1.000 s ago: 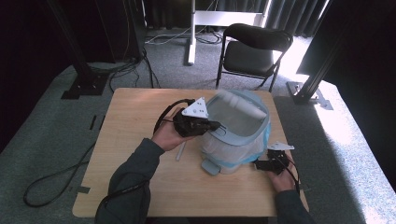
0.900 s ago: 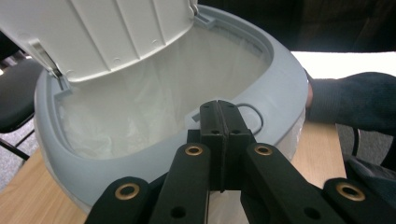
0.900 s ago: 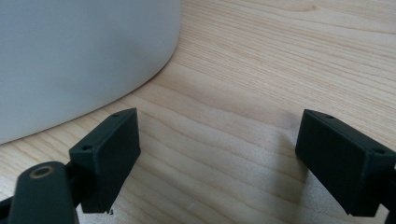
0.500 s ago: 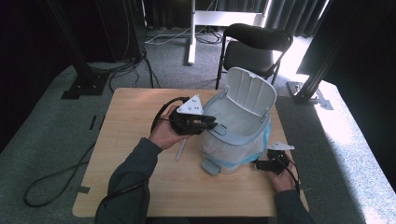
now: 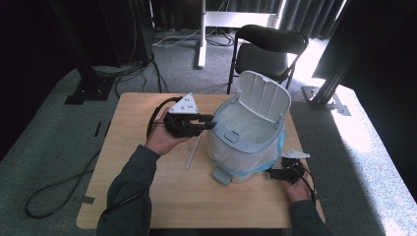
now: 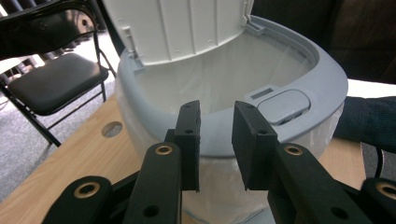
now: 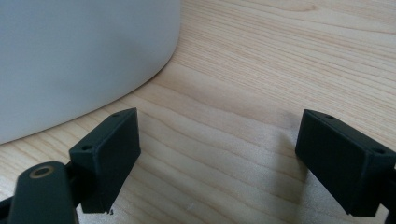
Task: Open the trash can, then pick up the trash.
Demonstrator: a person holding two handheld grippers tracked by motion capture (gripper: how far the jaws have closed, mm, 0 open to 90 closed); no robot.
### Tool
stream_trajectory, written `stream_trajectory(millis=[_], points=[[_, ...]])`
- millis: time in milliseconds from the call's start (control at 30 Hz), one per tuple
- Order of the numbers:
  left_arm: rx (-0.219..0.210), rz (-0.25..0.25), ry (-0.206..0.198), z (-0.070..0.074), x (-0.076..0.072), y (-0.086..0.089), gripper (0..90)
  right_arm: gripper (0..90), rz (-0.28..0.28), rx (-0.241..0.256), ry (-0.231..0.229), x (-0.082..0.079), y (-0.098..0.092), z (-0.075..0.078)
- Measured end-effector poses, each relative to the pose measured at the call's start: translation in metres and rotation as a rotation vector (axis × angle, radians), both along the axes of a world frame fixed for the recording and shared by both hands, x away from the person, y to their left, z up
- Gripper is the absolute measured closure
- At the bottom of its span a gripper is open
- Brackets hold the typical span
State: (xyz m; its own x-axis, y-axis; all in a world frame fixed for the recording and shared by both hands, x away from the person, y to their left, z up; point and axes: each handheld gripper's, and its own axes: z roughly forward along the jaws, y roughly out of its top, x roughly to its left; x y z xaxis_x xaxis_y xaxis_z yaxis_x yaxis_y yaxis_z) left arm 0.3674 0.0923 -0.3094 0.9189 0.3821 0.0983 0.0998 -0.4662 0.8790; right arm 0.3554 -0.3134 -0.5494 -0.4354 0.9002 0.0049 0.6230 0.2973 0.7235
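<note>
A white pedal bin (image 5: 244, 150) with a grey rim stands right of the table's centre, its lid (image 5: 263, 96) raised upright. A clear liner with a blue edge (image 5: 281, 142) hangs over the rim. My left gripper (image 5: 210, 121) hovers at the bin's left rim, jaws slightly apart and empty. In the left gripper view, the left gripper (image 6: 215, 119) points at the grey rim (image 6: 327, 81) near the lid catch (image 6: 280, 99). My right gripper (image 5: 271, 173) rests low beside the bin's right base. The right gripper (image 7: 217, 154) is wide open over bare wood beside the bin wall (image 7: 70, 56).
A thin white stick (image 5: 193, 151) lies on the wooden table (image 5: 147, 196) left of the bin. The bin's grey pedal (image 5: 221, 175) juts toward the front edge. A black folding chair (image 5: 270, 44) stands behind the table. Cables trail on the floor at left.
The bin's lid has swung up from lowered to fully upright. My left gripper has stayed at the left rim. The right gripper has not moved.
</note>
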Motion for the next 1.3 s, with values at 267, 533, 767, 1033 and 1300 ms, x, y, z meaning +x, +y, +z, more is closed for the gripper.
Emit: stream_trajectory(millis=[267,533,767,1033,1300], points=[[-0.014,0.048,0.013,-0.005,0.004,0.013,72.2,12.9,0.0,0.0,0.0,0.0,0.0,0.0],[-0.008,0.077,0.031,-0.014,0.008,0.02,70.9,12.9,0.0,0.0,0.0,0.0,0.0,0.0],[-0.026,0.114,0.048,-0.019,0.012,0.033,69.5,12.9,0.0,0.0,0.0,0.0,0.0,0.0],[-0.024,0.159,0.077,-0.03,0.017,0.043,65.7,12.9,0.0,0.0,-0.001,0.0,0.0,0.0],[-0.017,0.208,0.12,-0.045,0.027,0.049,64.6,12.9,0.0,0.0,-0.001,0.0,0.0,0.0]])
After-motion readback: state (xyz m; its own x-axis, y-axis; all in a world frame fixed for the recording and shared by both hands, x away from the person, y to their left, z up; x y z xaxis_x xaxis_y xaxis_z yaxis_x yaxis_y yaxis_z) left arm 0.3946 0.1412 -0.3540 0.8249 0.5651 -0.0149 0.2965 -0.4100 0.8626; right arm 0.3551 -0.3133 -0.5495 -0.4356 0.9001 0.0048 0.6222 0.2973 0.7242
